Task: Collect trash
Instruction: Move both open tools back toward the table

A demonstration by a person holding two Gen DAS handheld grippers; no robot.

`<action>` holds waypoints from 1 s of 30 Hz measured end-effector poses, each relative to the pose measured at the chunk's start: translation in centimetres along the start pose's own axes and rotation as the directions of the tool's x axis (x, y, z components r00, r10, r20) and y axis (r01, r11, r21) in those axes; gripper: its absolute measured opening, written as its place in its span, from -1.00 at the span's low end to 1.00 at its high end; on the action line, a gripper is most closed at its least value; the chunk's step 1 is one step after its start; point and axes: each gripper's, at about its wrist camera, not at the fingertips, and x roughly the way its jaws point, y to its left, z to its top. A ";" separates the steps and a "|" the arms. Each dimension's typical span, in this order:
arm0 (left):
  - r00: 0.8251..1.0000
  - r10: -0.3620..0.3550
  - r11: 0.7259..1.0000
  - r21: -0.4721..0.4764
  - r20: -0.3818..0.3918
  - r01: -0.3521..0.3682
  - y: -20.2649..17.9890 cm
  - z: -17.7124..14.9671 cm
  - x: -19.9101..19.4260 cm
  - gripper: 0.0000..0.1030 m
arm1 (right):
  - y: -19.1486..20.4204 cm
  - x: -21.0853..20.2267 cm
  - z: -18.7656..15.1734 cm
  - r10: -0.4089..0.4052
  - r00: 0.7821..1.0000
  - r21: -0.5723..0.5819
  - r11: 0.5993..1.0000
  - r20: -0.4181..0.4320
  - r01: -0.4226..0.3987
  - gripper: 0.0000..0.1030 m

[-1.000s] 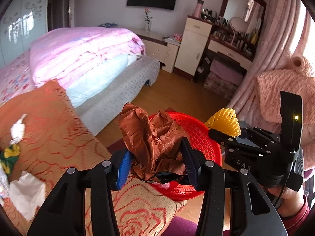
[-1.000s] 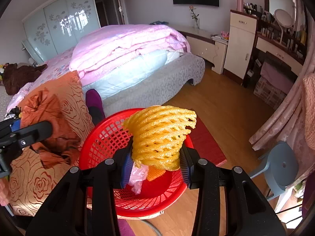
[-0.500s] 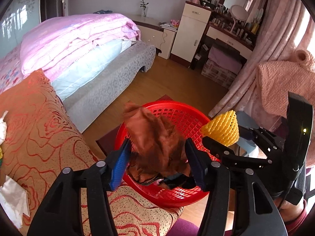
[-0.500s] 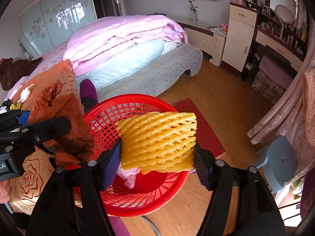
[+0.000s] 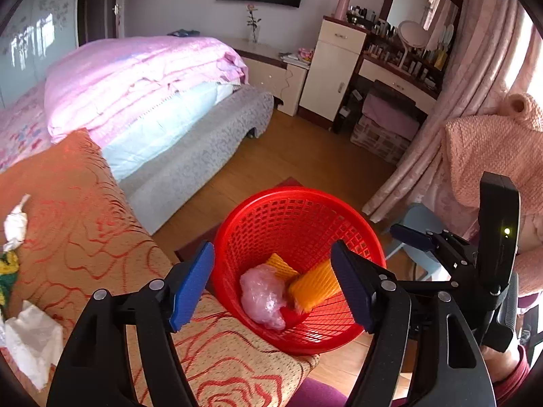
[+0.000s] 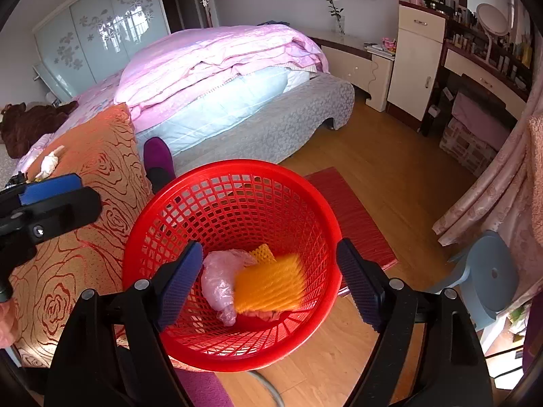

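While both tools hang over the red basket (image 6: 234, 183), each stands released: the left hand-held gripper (image 5: 273, 283) has just been opening its jaws and nothing lies between its blue pads, and the right hand-held gripper (image 6: 271, 281) has likewise just been opening, with only the basket's inside seen through the gap. The basket stands on the wooden floor (image 6: 390, 183), touching the near edge of the orange rose-patterned cover (image 5: 81, 210). Down on its bottom lie a yellow foam net (image 6: 269, 286), blurred in the right wrist view, a crumpled pink plastic bag (image 6: 219, 278) just beside it, and a second bit of yellow netting (image 6: 263, 253) behind them. A brown scrap shows under the net, too hidden to name. On the cover, well apart from the basket, a crumpled white tissue (image 5: 15, 222) lies near its far left edge and a flatter white tissue (image 5: 32, 342) near its front left corner. A pink-quilted bed (image 6: 217, 64) stands behind.
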 end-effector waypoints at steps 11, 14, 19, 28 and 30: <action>0.996 0.067 0.998 -0.018 0.061 -0.066 1.0 -0.6 -2.8 0.33 | 0.6 -0.5 -0.1 0.001 1.000 -0.005 1.000 0.027 -0.001 0.53; 0.993 0.088 0.996 -0.040 0.081 -0.085 1.9 -1.1 -4.0 0.34 | 0.9 -0.7 -0.2 0.002 0.999 -0.010 1.000 0.033 -0.002 0.53; 0.977 0.182 0.982 -0.075 0.109 -0.175 3.7 -2.5 -6.3 0.42 | 1.9 -1.3 -0.3 0.002 0.999 -0.029 1.000 0.054 0.000 0.53; 0.940 0.312 0.947 -0.125 0.136 -0.296 6.5 -6.0 -11.2 0.46 | 6.2 -3.1 -0.9 0.065 0.993 -0.109 0.993 0.094 -0.055 0.53; 0.937 0.322 0.941 -0.150 0.134 -0.302 7.4 -6.7 -12.2 0.46 | 7.2 -3.4 -1.0 0.083 0.992 -0.125 0.990 0.094 -0.071 0.53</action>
